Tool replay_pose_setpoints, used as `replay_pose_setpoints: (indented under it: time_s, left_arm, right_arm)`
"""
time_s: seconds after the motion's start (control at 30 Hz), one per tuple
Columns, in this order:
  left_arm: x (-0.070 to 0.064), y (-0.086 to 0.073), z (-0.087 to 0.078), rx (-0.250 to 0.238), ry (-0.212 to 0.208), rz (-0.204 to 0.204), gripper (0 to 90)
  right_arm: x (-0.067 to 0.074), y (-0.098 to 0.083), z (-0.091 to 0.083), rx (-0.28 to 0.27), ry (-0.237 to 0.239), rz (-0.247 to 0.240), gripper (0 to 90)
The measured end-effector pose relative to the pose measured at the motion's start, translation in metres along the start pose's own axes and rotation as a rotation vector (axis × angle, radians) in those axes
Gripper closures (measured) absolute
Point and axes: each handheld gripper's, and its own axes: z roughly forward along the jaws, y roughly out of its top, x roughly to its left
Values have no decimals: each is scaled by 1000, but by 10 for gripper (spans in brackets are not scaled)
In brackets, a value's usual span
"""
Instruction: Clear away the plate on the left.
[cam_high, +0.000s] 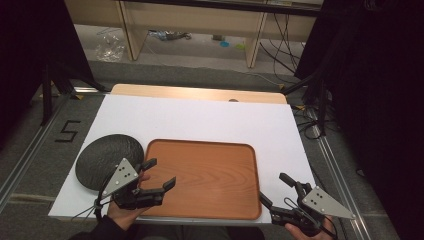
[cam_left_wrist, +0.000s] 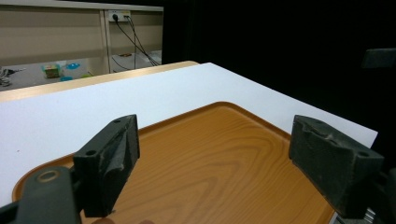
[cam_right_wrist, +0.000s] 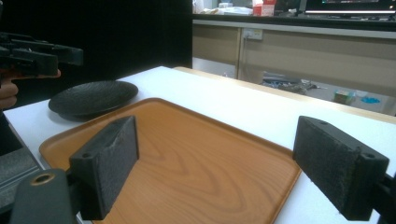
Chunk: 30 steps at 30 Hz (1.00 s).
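While both hands sit at the near edge of the counter (cam_high: 200, 117), the left claw (cam_high: 160, 174) hovers over the tray's (cam_high: 210, 170) near-left corner, jaws wide apart, nothing btwn them. In the left gripper view the two black pads frame bare wood grain, tray surface below. Right claw (cam_high: 277, 190) is just off the tray's near-right corner, over the white counter edge, jaws also apart w/ nothing held; the right gripper view looks across the tray toward the plate (cam_right_wrist: 88, 98). The tray lies flat, centre-front on the counter, long side toward the person. The dark plate (cam_high: 107, 157) sits just left of the tray, edge close to the tray rim, can't tell if touching; left hand's grey plate overlaps its near side in the high view.
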Motion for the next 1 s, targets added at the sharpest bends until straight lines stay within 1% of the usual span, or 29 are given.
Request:
replay_pose_setpoints:
  time_s: [0.07, 0.1, 0.13, 0.17, 0.3, 0.4, 0.47, 0.5, 0.53, 0.57, 0.6, 0.63, 0.73, 0.77, 0.83, 0.87, 0.9, 0.93, 0.97, 1.0]
  left_arm:
    - [0, 0, 0, 1, 1, 7, 163]
    - [1, 0, 0, -2, 7, -3, 163]
    - [1, 0, 0, -2, 7, -3, 163]
    - [1, 0, -1, -4, 6, -2, 163]
    - [3, 1, -2, -10, 16, -10, 163]
    - [7, 3, -4, -21, 28, -11, 163]
    - [10, 4, -6, -29, 34, -15, 163]
    - [11, 4, -7, -36, 27, -25, 163]
    - [14, 5, -8, -41, 14, -45, 163]
    - [14, 5, -8, -41, 14, -45, 160]
    - [17, 5, -10, -53, 21, -69, 161]
    - [18, 5, -11, -52, 31, -64, 162]
    - [20, 6, -13, -56, 39, -58, 162]
    - [24, 8, -15, -61, 47, -70, 162]
    - [28, 9, -18, -59, 66, -63, 160]
    - [32, 10, -21, -63, 80, -68, 160]
    - [32, 10, -21, -63, 80, -68, 160]
    - [42, 12, -27, -66, 108, -85, 160]
    - [47, 12, -31, -71, 127, -94, 160]
    - [47, 12, -31, -71, 127, -94, 160]
  right_arm:
    - [0, 0, 0, 1, 8, 2, 156]
    - [0, 0, 1, -11, 9, 4, 156]
    - [0, 0, 1, -11, 9, 4, 156]
    - [0, 0, 0, 9, 4, 0, 156]
    - [0, 0, 0, 9, 4, 0, 156]
    - [0, 0, 0, -6, 9, -1, 156]
    - [0, 0, 0, 1, 7, -1, 156]
    - [0, 0, 0, 1, 8, 0, 156]
    - [0, 0, 0, 1, 8, -1, 156]
    - [0, 0, 1, -8, 13, 1, 156]
    - [0, 0, 0, -1, 16, 2, 156]
    - [0, 0, 0, 1, 15, 2, 156]
    - [0, 0, 0, 1, 13, -1, 156]
    - [0, 0, 0, -6, 15, 1, 157]
    - [0, 0, 0, 3, 16, 1, 156]
    - [0, 0, 0, 2, 18, 4, 157]
    - [0, 0, 0, 2, 18, 4, 157]
    - [0, 0, 0, -3, 14, -1, 157]
    - [0, 0, 0, -6, 16, 3, 156]
    - [0, 0, 0, -6, 16, 3, 156]
